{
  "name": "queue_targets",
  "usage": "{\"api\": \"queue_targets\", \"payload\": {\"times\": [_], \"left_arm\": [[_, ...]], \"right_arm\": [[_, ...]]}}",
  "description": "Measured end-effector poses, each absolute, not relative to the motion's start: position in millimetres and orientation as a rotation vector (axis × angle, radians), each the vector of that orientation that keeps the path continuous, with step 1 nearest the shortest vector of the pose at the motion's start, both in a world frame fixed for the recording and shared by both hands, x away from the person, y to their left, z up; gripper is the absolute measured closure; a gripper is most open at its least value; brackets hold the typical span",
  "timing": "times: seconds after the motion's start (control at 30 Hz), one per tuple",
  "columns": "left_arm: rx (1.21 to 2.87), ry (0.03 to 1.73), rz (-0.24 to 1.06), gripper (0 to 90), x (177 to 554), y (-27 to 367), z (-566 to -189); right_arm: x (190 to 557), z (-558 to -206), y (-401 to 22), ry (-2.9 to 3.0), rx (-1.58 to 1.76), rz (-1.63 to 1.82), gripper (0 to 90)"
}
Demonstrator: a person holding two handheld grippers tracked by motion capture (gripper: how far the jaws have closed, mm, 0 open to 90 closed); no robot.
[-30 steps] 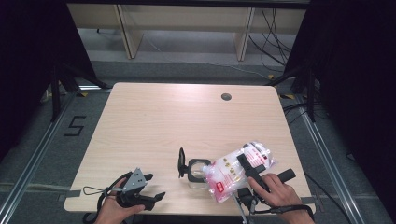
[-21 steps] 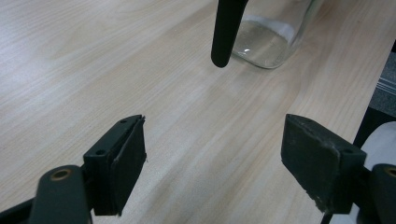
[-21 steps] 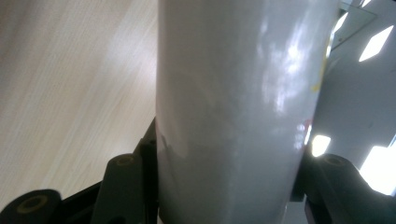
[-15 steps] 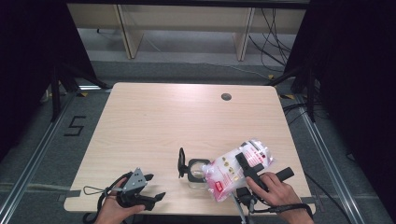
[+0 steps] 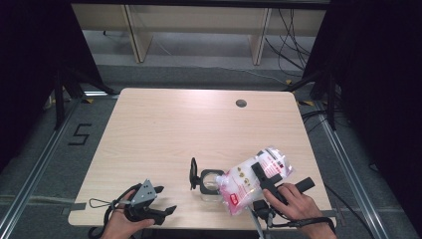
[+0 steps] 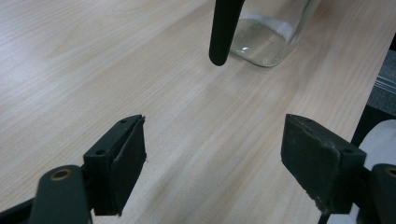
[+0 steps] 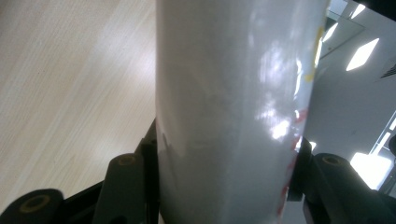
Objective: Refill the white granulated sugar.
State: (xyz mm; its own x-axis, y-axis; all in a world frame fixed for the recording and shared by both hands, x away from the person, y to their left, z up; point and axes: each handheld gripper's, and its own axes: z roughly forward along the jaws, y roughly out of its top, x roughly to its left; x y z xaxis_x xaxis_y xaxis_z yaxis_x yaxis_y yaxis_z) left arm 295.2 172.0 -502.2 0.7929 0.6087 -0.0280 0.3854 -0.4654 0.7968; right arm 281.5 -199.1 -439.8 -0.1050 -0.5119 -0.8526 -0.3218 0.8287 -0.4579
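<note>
Nearest, at the front edge of the bench [image 5: 164,124]: left hand-held gripper [image 5: 158,213], lying low in the person's left hand [image 5: 122,224], jaws spread wide with nothing between them; in the left gripper view only bare wood grain lies between the two black pads.

Next, front right: right hand-held gripper [image 5: 260,175], held in the person's right hand [image 5: 293,201], jaws partly closed and pressed on either side of a clear plastic bag of white granules [image 5: 251,180] with red print. The bag is tilted, its lower end slanting down toward the jar's mouth. In the right gripper view the bag [image 7: 233,112] stands between the two jaws, touching both.

Just left of the bag: clear glass jar [image 5: 209,185], upright on the bench, its black-rimmed hinged lid [image 5: 193,173] swung open to the left. The left gripper view shows the jar's base [image 6: 264,39] and a black lid part [image 6: 224,28] ahead of the open jaws, well apart from them.

Farther: light wood-grain bench top with a round cable port [image 5: 241,103] near the far edge.

Beyond: grey floor, a black mark [image 5: 79,134] on it at left, wooden shelf frames [image 5: 134,35], loose cables [image 5: 293,40], dark curtains at both sides.
</note>
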Motion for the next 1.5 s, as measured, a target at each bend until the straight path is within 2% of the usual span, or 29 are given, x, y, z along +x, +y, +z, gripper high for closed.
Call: {"api": "queue_targets", "payload": {"times": [1.5], "left_arm": [[2.083, 0.753, 0.325, 21.7, 294.6, 171.6, -503.2]], "right_arm": [[276.3, -433.2, -195.5, 1.688, -0.683, -0.168, 53.5]]}}
